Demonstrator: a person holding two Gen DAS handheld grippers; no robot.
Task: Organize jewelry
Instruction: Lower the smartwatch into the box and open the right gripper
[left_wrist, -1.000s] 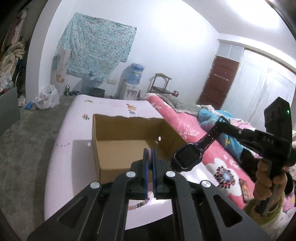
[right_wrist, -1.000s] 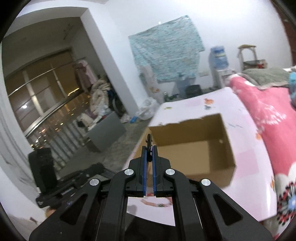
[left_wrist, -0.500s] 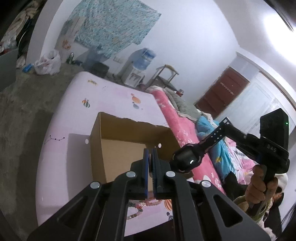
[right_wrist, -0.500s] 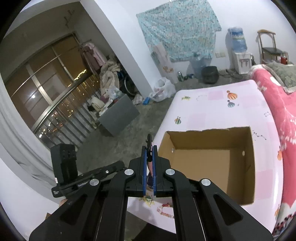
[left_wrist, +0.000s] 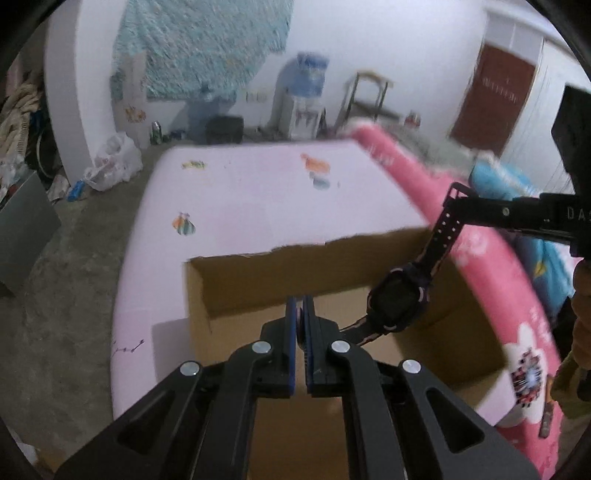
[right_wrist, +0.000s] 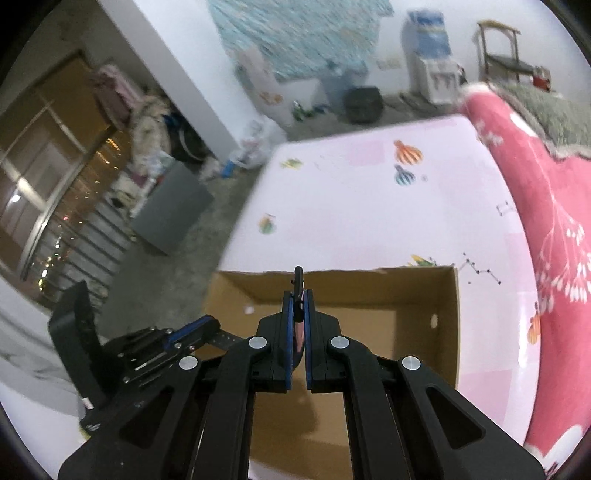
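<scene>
A dark watch (left_wrist: 400, 301) with pink trim hangs slung between the two hand-held grippers, above the open mouth of a cardboard box (left_wrist: 369, 236). Its long axis runs strap to strap: from the left gripper (left_wrist: 300, 325) it rises up and to the right, past the watch face, to the right gripper (left_wrist: 461, 201). The left gripper's jaws are pressed together on the lower strap end; the right gripper (right_wrist: 298, 317) is likewise clamped on the upper strap end, whose buckle tip pokes out beyond its fingertips. Both grippers tilt downward toward the box, and the left one appears nearer to its floor. The box interior lies directly ahead of and below both sets of jaws; what can be seen of its floor is bare, though the grippers hide part of it. The box rests on a pale pink sheet (right_wrist: 369, 206), with a darker pink blanket (right_wrist: 554, 221) to the right of both grippers. Judged from this, letting go of the watch into the box is the step in hand.
</scene>
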